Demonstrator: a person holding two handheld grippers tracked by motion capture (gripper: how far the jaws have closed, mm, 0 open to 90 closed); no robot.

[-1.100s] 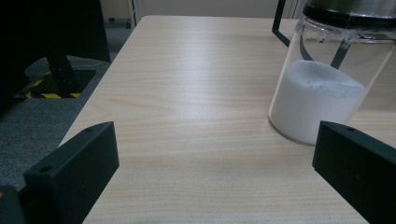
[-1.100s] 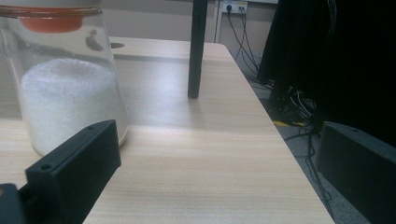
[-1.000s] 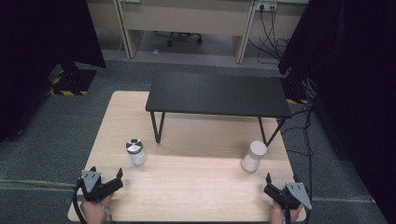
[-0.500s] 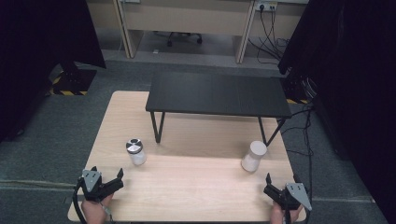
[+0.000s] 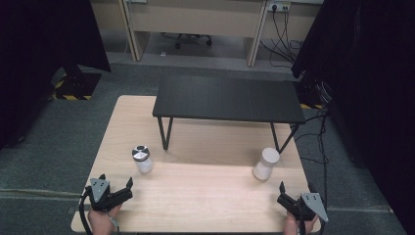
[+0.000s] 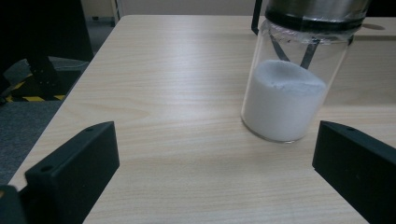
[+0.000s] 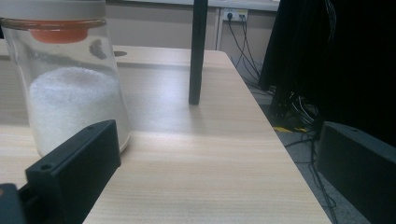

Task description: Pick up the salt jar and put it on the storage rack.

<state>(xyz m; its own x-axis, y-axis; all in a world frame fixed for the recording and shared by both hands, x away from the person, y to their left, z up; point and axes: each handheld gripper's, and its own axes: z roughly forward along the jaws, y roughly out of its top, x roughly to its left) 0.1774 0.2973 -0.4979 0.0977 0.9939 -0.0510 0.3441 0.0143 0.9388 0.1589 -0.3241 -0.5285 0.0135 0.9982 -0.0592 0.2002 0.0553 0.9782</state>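
Both grippers rest at the near table edge, jaws wide apart and empty. The left gripper [image 5: 115, 190] faces the steel-lidded jar [image 5: 142, 159], the right gripper [image 5: 295, 192] the white-lidded jar [image 5: 266, 164].

Left jar [image 5: 143, 159]: clear glass, metal lid, upright on the worktop [image 5: 205, 205], roughly half full of white powder; sits left of centre, near the front. Right jar [image 5: 265, 164]: clear glass, pale lid with orange underside, upright, similar white powder fill; right side, near the front. Jars well apart.
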